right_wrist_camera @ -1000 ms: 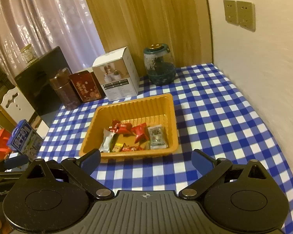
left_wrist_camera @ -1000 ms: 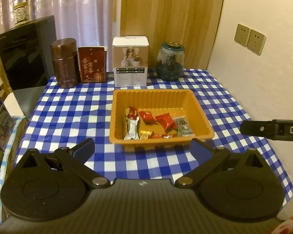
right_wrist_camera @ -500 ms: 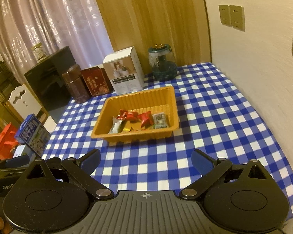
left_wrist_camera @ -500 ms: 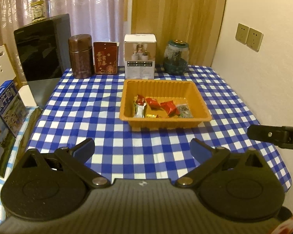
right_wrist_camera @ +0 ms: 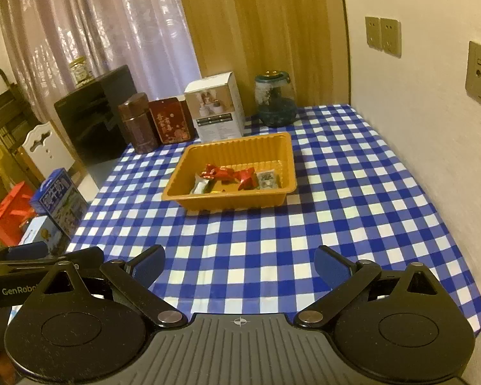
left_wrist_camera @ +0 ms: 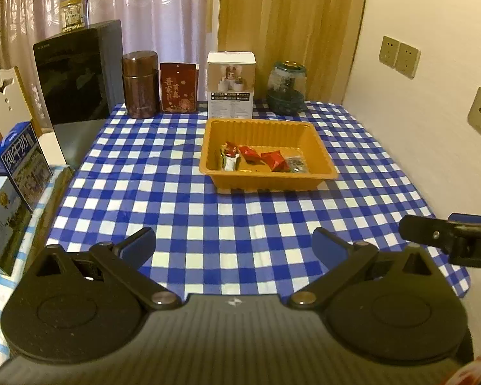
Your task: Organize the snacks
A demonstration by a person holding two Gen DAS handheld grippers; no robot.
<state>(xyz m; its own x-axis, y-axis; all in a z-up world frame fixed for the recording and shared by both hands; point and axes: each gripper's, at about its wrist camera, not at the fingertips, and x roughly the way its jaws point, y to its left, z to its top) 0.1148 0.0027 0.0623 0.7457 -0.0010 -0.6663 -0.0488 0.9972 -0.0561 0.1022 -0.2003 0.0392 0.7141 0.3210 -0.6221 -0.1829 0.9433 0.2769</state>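
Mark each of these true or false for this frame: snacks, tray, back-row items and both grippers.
1. All the wrapped snacks lie inside the orange tray. True.
2. The left gripper is shut on a red packet. False: its fingers are spread and hold nothing.
3. The white box stands behind the tray. True.
4. The glass jar sits inside the tray. False: it stands on the tablecloth at the back.
5. The right gripper is open and empty. True.
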